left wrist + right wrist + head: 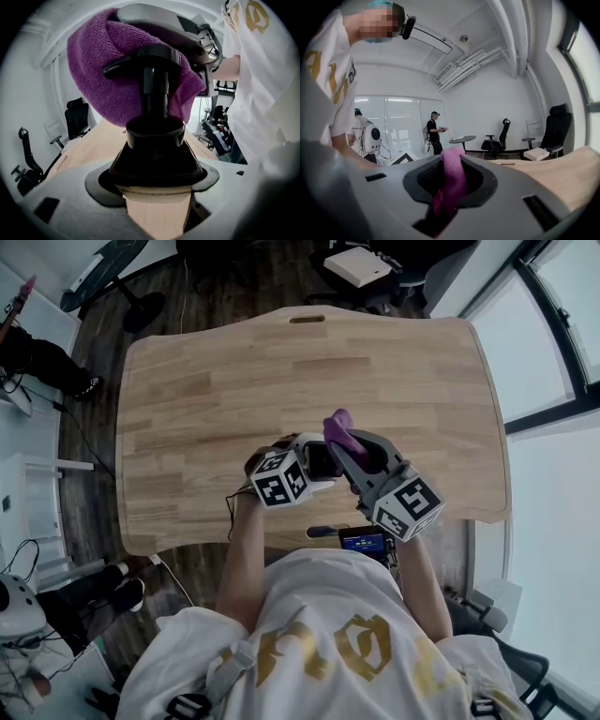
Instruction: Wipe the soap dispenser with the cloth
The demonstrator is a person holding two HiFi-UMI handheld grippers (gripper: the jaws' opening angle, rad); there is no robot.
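Note:
My left gripper (pixel 157 190) is shut on the base of a black pump soap dispenser (pixel 154 140) and holds it up above the wooden table (pixel 234 381). A purple cloth (pixel 103 70) is draped against the pump head from behind and above. My right gripper (pixel 450 192) is shut on that cloth (pixel 453 166), which is pinched between its pads. In the head view both grippers meet over the table's near edge: the left gripper (pixel 314 463) with the dark dispenser (pixel 322 460), and the right gripper (pixel 345 444) pressing the cloth (pixel 337 426) onto it.
A small device with a blue screen (pixel 364 540) sits at my waist. A white box (pixel 356 265) lies beyond the table's far edge. In the right gripper view another person (pixel 435 133), a round table (pixel 461 138) and office chairs (pixel 500 138) stand farther off.

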